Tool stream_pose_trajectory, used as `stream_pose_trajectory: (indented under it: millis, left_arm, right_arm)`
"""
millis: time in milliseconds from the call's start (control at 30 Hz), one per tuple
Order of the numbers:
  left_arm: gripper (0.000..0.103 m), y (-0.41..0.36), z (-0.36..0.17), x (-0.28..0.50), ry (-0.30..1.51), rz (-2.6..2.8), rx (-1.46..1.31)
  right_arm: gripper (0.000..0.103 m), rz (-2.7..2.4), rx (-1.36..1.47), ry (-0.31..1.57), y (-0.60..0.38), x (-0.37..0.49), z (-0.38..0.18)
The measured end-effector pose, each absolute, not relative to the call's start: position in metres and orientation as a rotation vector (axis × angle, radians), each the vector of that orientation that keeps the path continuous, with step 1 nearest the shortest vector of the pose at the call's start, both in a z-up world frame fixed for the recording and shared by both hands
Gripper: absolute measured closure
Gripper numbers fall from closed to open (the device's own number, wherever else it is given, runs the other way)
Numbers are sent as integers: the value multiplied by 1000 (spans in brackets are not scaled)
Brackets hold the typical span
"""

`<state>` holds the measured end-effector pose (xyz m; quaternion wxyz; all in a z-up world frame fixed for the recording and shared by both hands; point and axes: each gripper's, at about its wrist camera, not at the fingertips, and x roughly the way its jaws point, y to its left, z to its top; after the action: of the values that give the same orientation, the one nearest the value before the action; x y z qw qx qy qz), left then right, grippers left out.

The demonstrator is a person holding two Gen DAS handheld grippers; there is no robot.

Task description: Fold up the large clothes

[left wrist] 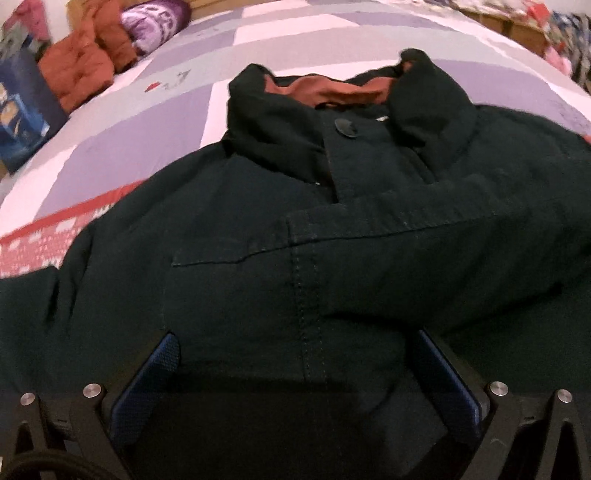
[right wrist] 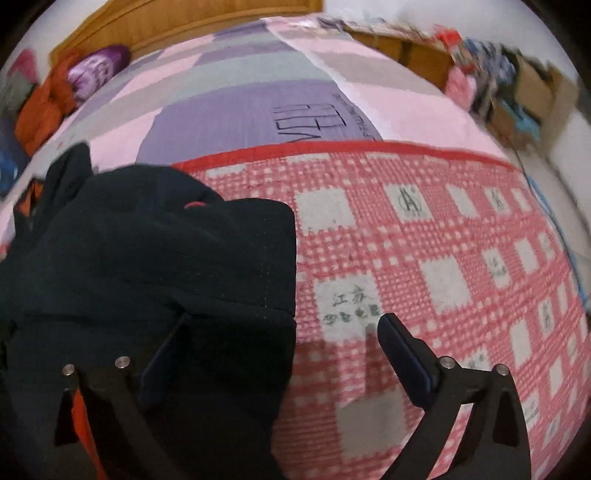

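A dark green jacket with a rust-coloured collar lining lies front up on the bed, one sleeve folded across its chest. In the left wrist view my left gripper hovers low over the jacket's front seam. Its blue pads stand wide apart, open, with nothing pinched. In the right wrist view the jacket fills the left side, its edge resting on a red checked blanket. My right gripper is open. Its left finger is over the jacket's edge and its right finger over the blanket.
The bed has a purple, grey and pink patchwork cover. An orange padded garment, a purple pillow and a blue box sit at the far left. A wooden headboard and cluttered cardboard boxes line the back and right.
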<state>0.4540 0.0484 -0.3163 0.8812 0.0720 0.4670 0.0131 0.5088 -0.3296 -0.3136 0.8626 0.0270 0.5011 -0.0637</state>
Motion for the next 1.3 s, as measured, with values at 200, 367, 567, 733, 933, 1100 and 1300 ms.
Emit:
stream_pose_trajectory:
  millis: [200,367,567,733,933,1100,1300]
  left_arm:
    - [0,46,-313,451,998,35,123]
    - [0,68,-313,454,1056,32,38]
    - [0,47,-299,434,1013,8,165]
    - [0,12,-267,426,934,-68,219]
    - [0,-65,-222,438,853,-300,206]
    - [0,-139,-229,444,876,-411,236]
    - [0,-167,-257,435,982,-370,240]
  right_arm:
    - [3,-163,16,969,-322,494,-308]
    - [3,-177,77,964,-343,477,-298]
    - [8,-155,-4,857,-309,426,-258]
    - [8,-117,56,1033,-293,398,-305]
    - [11,-218,150,897,-288,373,-282]
    - [11,-173,121,988,-265,372,-309]
    - [11,-150,109,920,-268,364,-312]
